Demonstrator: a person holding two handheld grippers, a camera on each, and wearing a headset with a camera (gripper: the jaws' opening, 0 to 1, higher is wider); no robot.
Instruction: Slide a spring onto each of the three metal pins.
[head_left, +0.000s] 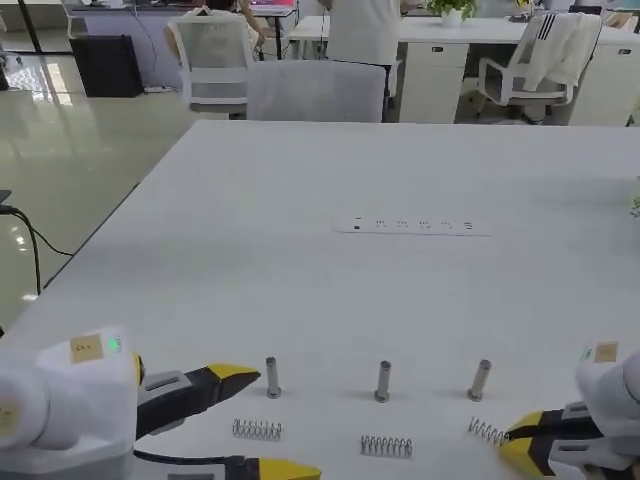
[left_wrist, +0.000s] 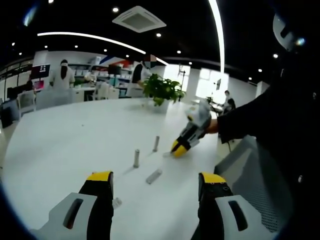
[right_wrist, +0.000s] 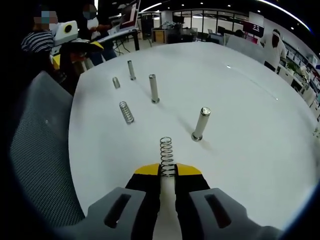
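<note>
- Head view: three metal pins stand upright in a row low in the frame: left pin (head_left: 272, 377), middle pin (head_left: 383, 381), right pin (head_left: 480, 380). All are bare. A coil lies flat on the white table (head_left: 300, 260) below each: left spring (head_left: 257, 429), middle spring (head_left: 386, 446), right spring (head_left: 487, 431).
- Left gripper view: left gripper (left_wrist: 157, 178) has its jaws spread wide and holds nothing. One spring (left_wrist: 153, 176) lies just past the gap; cannot tell which.
- Right gripper view: right gripper (right_wrist: 167, 172) is pinched on the near end of the right spring, with the coil pointing up-frame. The right pin is near, to the upper right.
- Handling (judged): the springs are thin wire, light and bendy, and likely to flick out if squeezed hard. Grip across the coils near one end, leaving the far bore open. The pins are smooth, polished and rigid.
</note>
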